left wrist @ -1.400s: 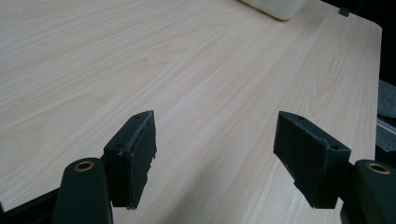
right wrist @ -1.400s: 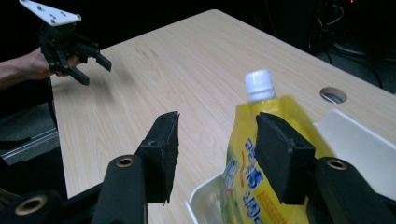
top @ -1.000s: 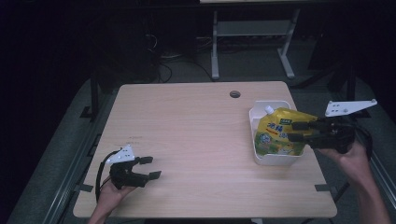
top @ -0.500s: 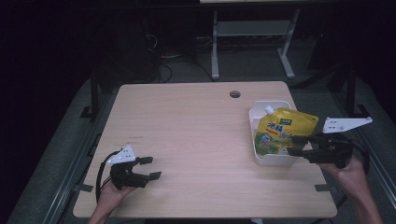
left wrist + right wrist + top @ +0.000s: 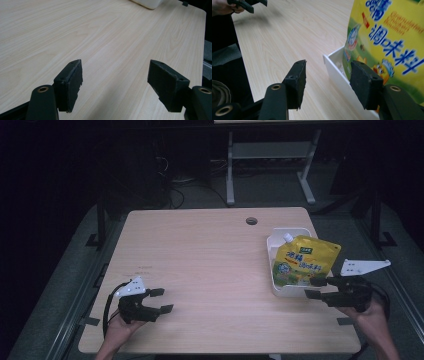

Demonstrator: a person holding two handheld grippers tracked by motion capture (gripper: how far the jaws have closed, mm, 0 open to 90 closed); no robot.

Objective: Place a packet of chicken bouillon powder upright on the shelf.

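At the far right of the pale wooden bench [image 5: 210, 265], a yellow spouted seasoning pouch [image 5: 303, 262] stands in a white plastic tray [image 5: 274, 245]; both tongs, left [image 5: 159, 301] and right [image 5: 316, 287], gape empty, so placing looks done.

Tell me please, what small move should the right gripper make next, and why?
Probably ease the right gripper away from the white bin: its jaws stand open and hold nothing, and the yellow pouch already sits in the bin.
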